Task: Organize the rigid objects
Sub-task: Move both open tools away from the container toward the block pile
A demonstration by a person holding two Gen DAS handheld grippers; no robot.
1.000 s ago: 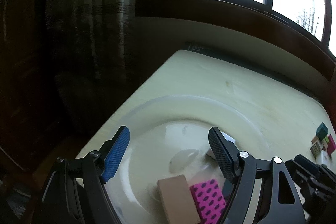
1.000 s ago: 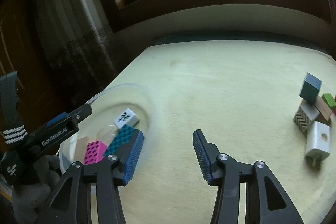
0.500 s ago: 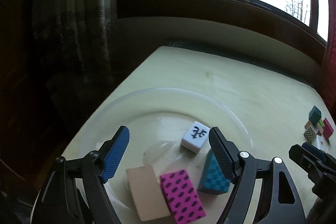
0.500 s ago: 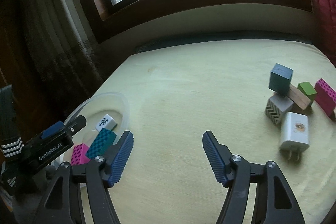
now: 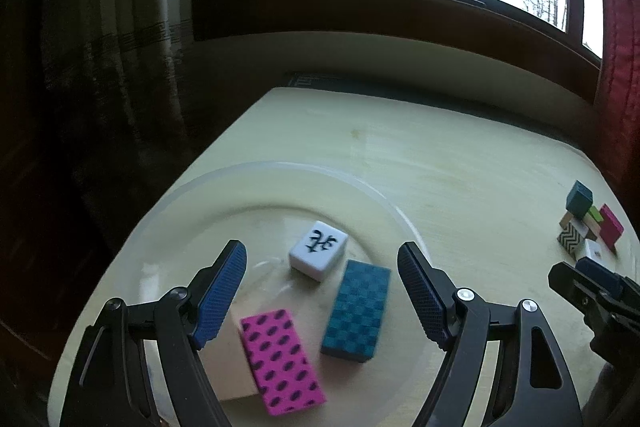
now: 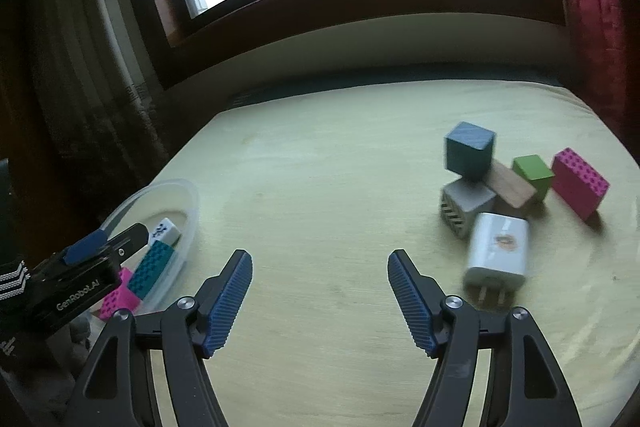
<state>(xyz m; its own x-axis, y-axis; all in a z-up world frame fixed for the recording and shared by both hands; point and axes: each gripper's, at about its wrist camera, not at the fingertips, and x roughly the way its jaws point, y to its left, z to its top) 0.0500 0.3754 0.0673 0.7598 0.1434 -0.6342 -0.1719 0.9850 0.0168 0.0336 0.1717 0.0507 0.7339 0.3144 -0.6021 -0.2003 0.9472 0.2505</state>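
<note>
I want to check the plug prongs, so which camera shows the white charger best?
The right wrist view: the white charger lies close, with prongs facing the camera, beside the zigzag block. It is slightly blurred. The left wrist view shows only a tiny white sliver at the far right.

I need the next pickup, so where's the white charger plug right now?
In the right wrist view, the white charger plug lies on the table's right side, nearest the camera in the block cluster, just in front of the zigzag-patterned block.

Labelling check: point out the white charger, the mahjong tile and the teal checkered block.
white charger (image 6: 498, 247), right wrist view, middle of its broad top face.
mahjong tile (image 5: 319, 243), left wrist view, its printed top face.
teal checkered block (image 5: 357, 305), left wrist view, centre of its patterned top.
</note>
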